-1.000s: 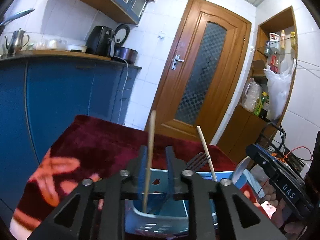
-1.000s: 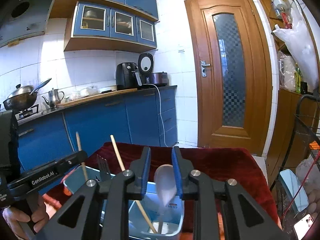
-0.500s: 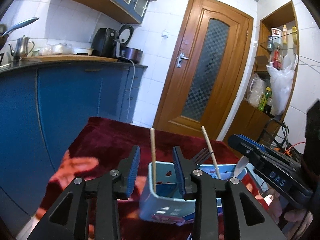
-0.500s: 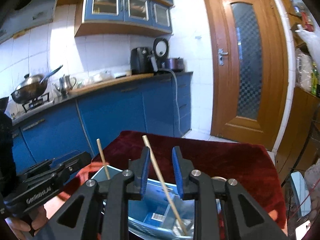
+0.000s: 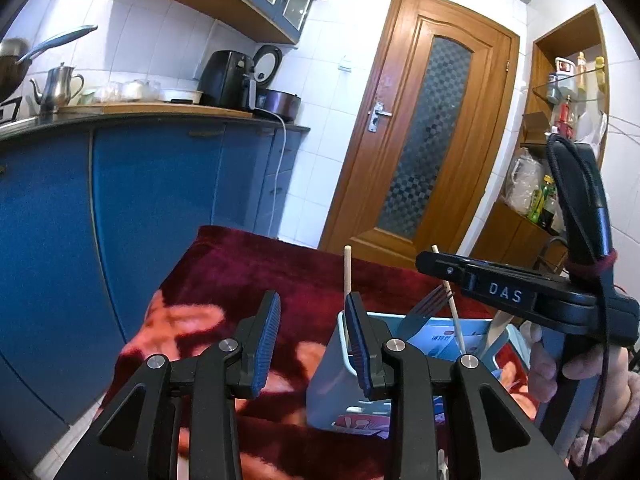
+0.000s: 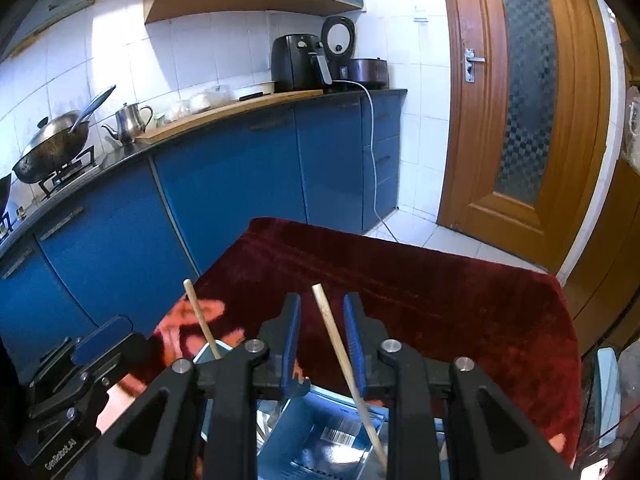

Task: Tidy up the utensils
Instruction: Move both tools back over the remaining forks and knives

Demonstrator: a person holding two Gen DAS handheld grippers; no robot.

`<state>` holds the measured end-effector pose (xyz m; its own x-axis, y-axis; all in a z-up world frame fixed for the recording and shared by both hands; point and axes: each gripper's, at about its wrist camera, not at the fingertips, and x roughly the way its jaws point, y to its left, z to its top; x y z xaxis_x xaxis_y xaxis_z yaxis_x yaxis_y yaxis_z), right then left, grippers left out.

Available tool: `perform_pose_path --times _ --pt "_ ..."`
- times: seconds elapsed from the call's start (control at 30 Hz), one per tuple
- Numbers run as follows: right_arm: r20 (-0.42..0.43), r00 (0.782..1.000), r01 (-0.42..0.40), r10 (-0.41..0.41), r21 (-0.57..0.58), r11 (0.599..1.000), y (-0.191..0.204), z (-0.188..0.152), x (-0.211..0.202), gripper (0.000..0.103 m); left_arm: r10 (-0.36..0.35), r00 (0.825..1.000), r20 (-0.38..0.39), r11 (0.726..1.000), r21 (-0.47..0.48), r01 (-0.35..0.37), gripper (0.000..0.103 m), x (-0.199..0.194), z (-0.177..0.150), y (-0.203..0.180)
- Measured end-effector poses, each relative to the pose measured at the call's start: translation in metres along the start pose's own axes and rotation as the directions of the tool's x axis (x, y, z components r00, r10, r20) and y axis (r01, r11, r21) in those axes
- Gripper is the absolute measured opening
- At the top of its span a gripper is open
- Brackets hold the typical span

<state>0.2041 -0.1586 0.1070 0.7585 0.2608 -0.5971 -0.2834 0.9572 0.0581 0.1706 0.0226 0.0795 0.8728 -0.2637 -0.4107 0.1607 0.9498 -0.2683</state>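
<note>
A light blue utensil holder (image 5: 340,384) stands on the dark red cloth (image 5: 248,276). It holds two wooden chopsticks (image 5: 347,272), a dark fork (image 5: 424,308) and a pale spoon (image 5: 496,328). My left gripper (image 5: 312,320) is open and empty, just left of the holder. My right gripper (image 6: 320,320) is open and empty above the holder (image 6: 328,432); a chopstick (image 6: 340,344) rises between its jaws without being pinched. The second chopstick (image 6: 200,320) stands to the left. The right gripper body (image 5: 520,292) shows in the left wrist view.
Blue kitchen cabinets (image 6: 240,184) with a worktop, kettle (image 6: 128,120) and wok (image 6: 52,144) stand beyond the table. A wooden door (image 6: 520,112) is at the right. The cloth's far edge (image 6: 400,240) drops to the tiled floor.
My left gripper let go of its chopstick, opened wide and drew back left. My right gripper released the spoon into the holder, rose and stays open.
</note>
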Motion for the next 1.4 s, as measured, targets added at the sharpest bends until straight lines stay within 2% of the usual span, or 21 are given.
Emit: perform_pose_path --times 0.23,0.4,0.6,0.67,0.73,0.83,1.1,1.3,1.4 --pt "0.129 0.99 0.058 -0.055 -0.012 0.998 -0.007 0.002 -0.039 0.007 -0.007 1.0 -0.003 1.0 0.006 0.007 0.034 0.0 -0.001 -0.001" --pt "0.182 0.979 0.088 -0.09 0.022 0.996 -0.017 -0.004 -0.056 0.006 -0.013 1.0 -0.009 1.0 -0.001 0.013 0.034 -0.001 -0.003 -0.004" --pt "0.132 0.984 0.116 -0.116 0.014 0.993 -0.025 -0.02 -0.051 0.007 -0.016 1.0 -0.017 1.0 0.006 0.016 0.034 -0.003 -0.006 -0.009" --pt "0.13 0.985 0.109 -0.112 0.03 0.994 -0.027 -0.025 -0.053 0.014 -0.02 1.0 -0.022 1.0 0.007 0.021 0.034 -0.005 -0.008 -0.011" --pt "0.148 0.984 0.091 -0.099 0.059 0.994 -0.031 -0.029 -0.06 0.031 -0.022 0.999 -0.026 1.0 0.009 0.022 0.034 -0.008 -0.009 -0.013" --pt "0.184 0.979 0.068 -0.086 0.103 0.992 -0.034 -0.031 -0.077 0.032 -0.02 0.999 -0.033 1.0 0.017 0.021 0.034 -0.014 -0.01 -0.015" --pt "0.18 0.981 0.04 -0.071 0.166 0.985 -0.03 -0.047 -0.113 0.035 -0.045 0.996 -0.076 0.998 0.036 0.048 0.034 -0.039 -0.012 -0.019" --pt "0.127 0.99 0.045 -0.066 0.163 0.986 -0.019 -0.078 -0.129 0.035 -0.038 0.989 -0.143 0.997 0.066 0.048 0.035 -0.054 -0.025 -0.02" --pt "0.084 0.994 0.047 -0.063 0.185 0.982 -0.017 -0.093 -0.131 0.035 -0.042 0.979 -0.199 0.996 0.064 0.056 0.034 -0.059 -0.034 -0.019"
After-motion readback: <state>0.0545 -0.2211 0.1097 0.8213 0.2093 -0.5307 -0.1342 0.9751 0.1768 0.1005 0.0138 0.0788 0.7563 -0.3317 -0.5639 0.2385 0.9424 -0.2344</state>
